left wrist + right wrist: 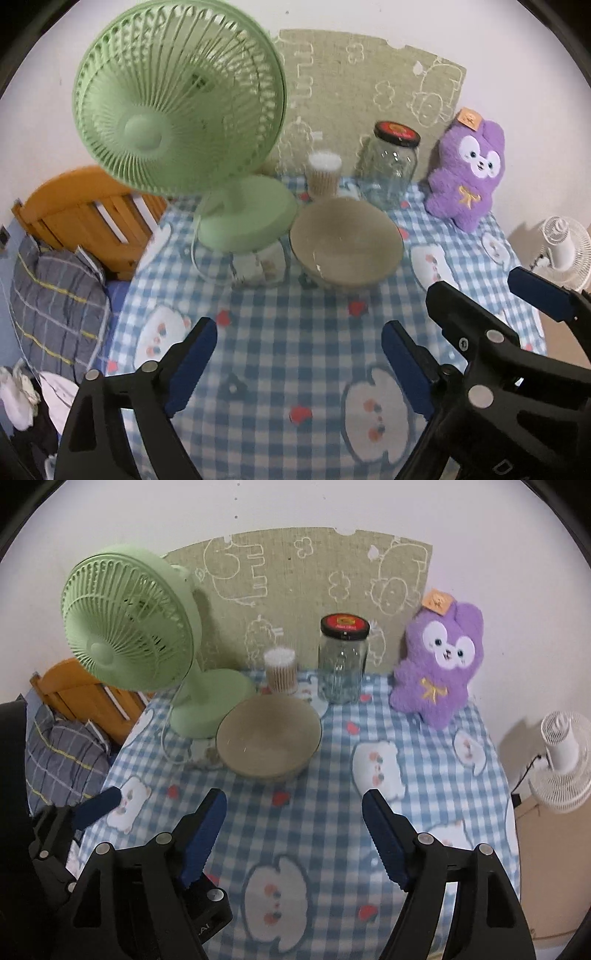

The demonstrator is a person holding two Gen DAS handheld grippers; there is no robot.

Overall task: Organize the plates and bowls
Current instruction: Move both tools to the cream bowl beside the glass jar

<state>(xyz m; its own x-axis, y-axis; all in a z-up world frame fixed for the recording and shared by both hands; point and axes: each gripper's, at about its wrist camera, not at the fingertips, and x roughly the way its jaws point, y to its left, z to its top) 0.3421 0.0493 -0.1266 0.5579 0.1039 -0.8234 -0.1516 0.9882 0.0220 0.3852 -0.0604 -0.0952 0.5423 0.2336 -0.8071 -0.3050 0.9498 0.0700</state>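
Note:
A beige bowl (345, 243) stands upright on the blue checked tablecloth (288, 332), right of the green fan's base; it also shows in the right wrist view (267, 734). A clear glass dish (255, 264) lies left of the bowl, partly under the fan base; in the right wrist view (203, 755) the bowl hides most of it. My left gripper (299, 360) is open and empty, short of the bowl. My right gripper (293, 836) is open and empty, short of the bowl; it shows at the right of the left wrist view (480, 299).
A green desk fan (181, 110) stands at the back left. A cotton-swab tub (324, 173), a glass jar with a black lid (391, 166) and a purple plush toy (465, 173) line the back wall. A wooden chair (88, 218) is left of the table, a white fan (561, 760) to the right.

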